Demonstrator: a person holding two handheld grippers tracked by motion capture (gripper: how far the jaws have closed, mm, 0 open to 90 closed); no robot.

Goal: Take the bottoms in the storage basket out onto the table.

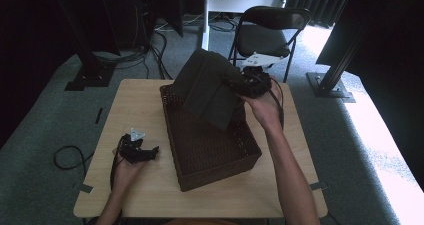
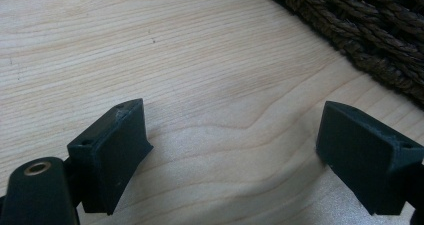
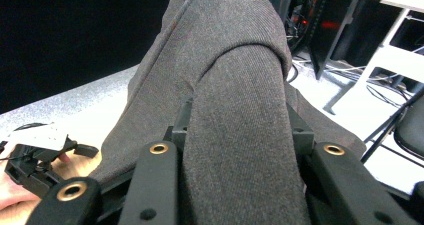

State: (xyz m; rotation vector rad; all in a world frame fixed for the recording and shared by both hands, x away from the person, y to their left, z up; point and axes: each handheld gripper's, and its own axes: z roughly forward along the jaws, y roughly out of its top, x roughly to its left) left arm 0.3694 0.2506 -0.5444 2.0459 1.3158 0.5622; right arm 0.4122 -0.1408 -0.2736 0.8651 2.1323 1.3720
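Note:
A dark grey folded cloth (image 1: 207, 87) hangs over the far half of a dark brown wicker basket (image 1: 220, 167) in the high view. My right gripper (image 1: 248, 86) is shut on the cloth's right edge and holds it up in the air. Seen from the right gripper view, the ribbed grey cloth (image 3: 235, 100) is pinched between the two black jaws and drapes away over them. My left gripper (image 1: 150, 152) rests low on the wooden table (image 1: 135, 105) left of the basket. Its fingers (image 2: 112, 152) stand wide apart over bare wood, with the basket's woven wall (image 2: 370, 32) just beyond.
A black folding chair (image 1: 267, 32) stands behind the table's far edge. Dark stands and cables (image 1: 70, 157) lie on the grey carpet around the table. Bare tabletop stretches left of the basket and along the near edge.

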